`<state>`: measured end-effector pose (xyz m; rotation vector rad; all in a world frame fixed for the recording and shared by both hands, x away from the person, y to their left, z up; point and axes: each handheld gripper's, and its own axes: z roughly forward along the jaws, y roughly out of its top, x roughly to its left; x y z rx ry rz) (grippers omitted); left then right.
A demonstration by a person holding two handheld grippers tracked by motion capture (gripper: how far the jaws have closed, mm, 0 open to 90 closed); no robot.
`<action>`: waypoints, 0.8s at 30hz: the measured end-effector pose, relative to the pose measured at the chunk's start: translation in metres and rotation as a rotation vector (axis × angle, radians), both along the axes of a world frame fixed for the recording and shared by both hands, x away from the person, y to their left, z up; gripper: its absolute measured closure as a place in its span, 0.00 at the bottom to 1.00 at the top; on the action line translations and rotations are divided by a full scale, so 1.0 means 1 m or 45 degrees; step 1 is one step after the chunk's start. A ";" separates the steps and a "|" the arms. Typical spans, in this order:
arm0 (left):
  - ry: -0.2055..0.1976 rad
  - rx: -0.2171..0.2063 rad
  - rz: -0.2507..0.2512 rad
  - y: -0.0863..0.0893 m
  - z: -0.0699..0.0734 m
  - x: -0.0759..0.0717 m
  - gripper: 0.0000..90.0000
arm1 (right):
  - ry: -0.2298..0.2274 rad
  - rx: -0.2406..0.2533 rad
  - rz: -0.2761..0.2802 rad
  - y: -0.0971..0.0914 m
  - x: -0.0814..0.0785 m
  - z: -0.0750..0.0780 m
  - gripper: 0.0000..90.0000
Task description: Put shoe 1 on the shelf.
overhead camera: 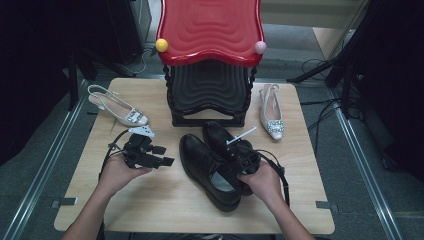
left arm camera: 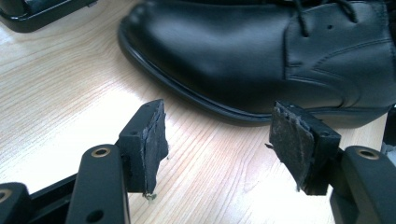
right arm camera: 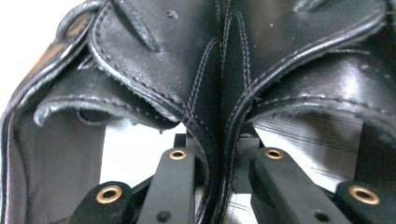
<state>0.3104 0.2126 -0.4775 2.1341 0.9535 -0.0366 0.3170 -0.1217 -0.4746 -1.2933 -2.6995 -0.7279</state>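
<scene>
the right gripper [right arm camera: 219, 154] is sitting nearest the lens in the right gripper view, its two black jaws clenched on the inner collars of the pair of black shoes [right arm camera: 219, 84] — both leather edges are being squeezed together between the pads, and the pads themselves are lying hidden behind that leather. the rest of each shoe is being cut off by the frame there, and the background is washing out to white. in the high view the person's right hand [overhead camera: 262, 180] is covering much of that gripper, with the shoes lying side by side on the wooden table [overhead camera: 150, 200], toes pointing toward the red and black stool [overhead camera: 210, 60]. the left gripper [left arm camera: 217, 140] is resting released — its worn pads are standing well apart over bare wood, with the toe of one shoe lying just beyond them, apart from both pads.
</scene>
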 end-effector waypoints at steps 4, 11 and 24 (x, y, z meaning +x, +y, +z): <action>0.003 0.002 0.012 0.002 -0.001 0.000 0.41 | 0.020 0.043 0.029 -0.010 0.001 0.006 0.93; 0.002 0.023 0.004 0.005 -0.002 0.000 0.41 | 0.085 0.155 0.031 -0.025 0.003 0.022 0.92; -0.001 0.015 0.008 0.008 -0.001 -0.001 0.41 | 0.050 0.347 0.033 -0.046 -0.005 0.067 0.92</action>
